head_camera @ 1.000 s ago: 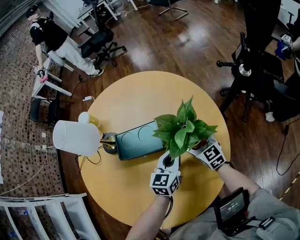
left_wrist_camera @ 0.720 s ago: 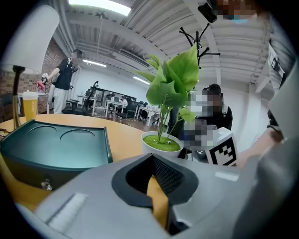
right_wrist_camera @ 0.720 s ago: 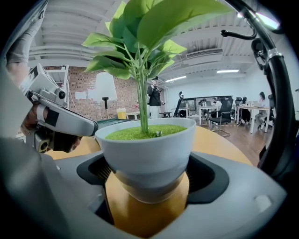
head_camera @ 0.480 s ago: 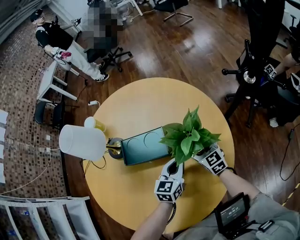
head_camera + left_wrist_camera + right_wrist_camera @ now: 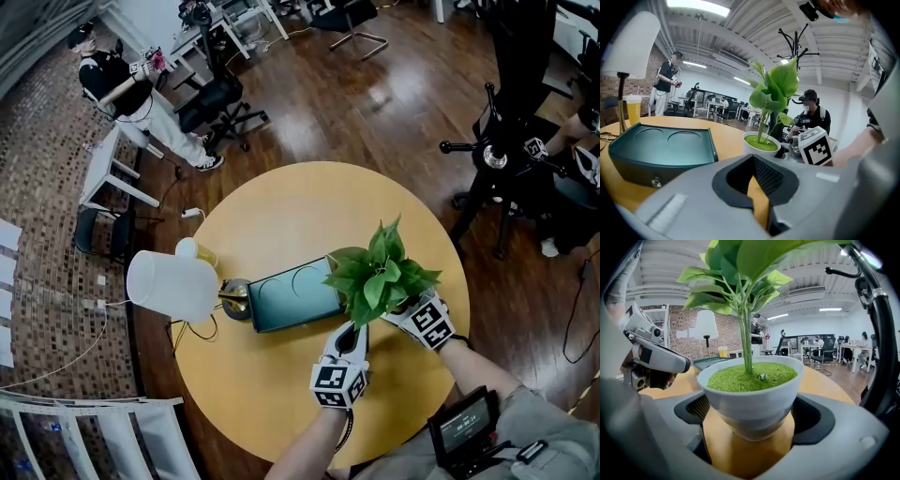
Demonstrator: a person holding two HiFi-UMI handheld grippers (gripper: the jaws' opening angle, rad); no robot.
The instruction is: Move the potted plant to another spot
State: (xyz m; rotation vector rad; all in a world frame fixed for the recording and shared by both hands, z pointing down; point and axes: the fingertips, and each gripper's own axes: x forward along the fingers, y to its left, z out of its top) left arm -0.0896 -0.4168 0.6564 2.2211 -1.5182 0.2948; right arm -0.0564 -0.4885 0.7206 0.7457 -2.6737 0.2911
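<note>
The potted plant (image 5: 380,272) stands at the right side of the round yellow table (image 5: 281,206), its broad green leaves hiding the pot from above. In the right gripper view the white pot (image 5: 752,394) with green moss sits on the table between the jaws of my right gripper (image 5: 750,420). Those jaws are opening, and a small gap shows on each side of the pot. My left gripper (image 5: 349,333) lies just left of the plant, shut and empty. In its own view the pot (image 5: 761,145) stands a little ahead of it.
A dark green case (image 5: 295,292) lies at the table's middle, just left of the plant. A lamp with a white shade (image 5: 173,284) and a cup of yellow drink (image 5: 192,249) stand at the left edge. Office chairs, a black stand and a person ring the table.
The head view has shifted slightly. The plant and both grippers keep their places on the table.
</note>
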